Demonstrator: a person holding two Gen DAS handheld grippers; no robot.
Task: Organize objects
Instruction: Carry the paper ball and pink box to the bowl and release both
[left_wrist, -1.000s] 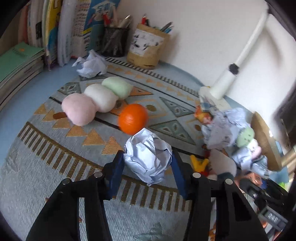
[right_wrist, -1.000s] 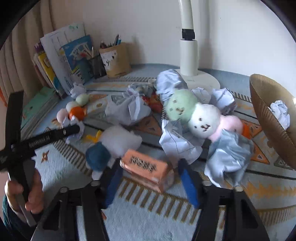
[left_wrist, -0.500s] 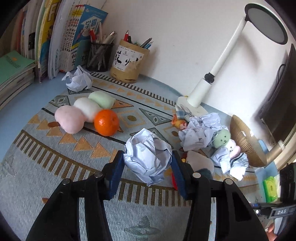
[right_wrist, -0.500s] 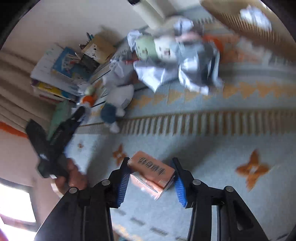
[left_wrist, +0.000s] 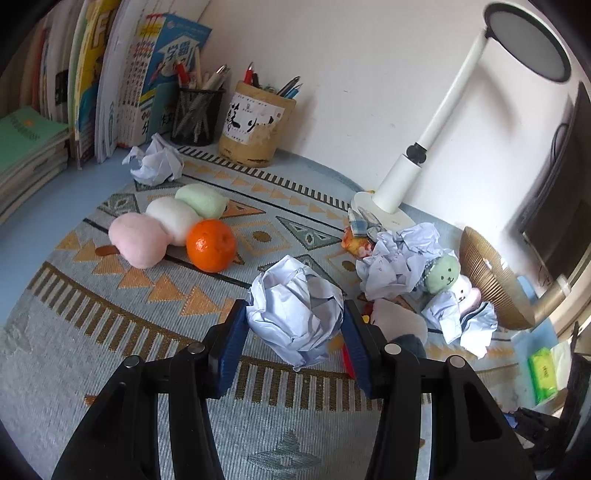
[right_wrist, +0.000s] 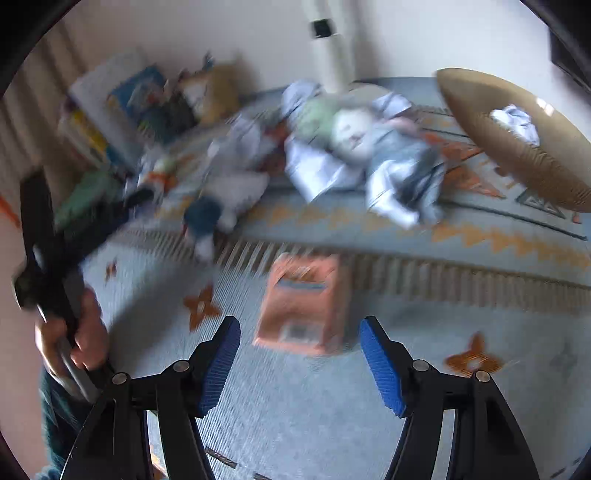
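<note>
Now orange box lies on mat between opening right jaws, untouched; left jaws clamp paper ball.

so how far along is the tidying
Early on. Done: one paper ball already lies in the wicker basket. In hand: the left gripper is shut on a paper wad; the right gripper is opening, its pads clear of the orange box on the mat. Left: the orange, plush dango, more crumpled paper and the toy pile by the lamp.
</note>
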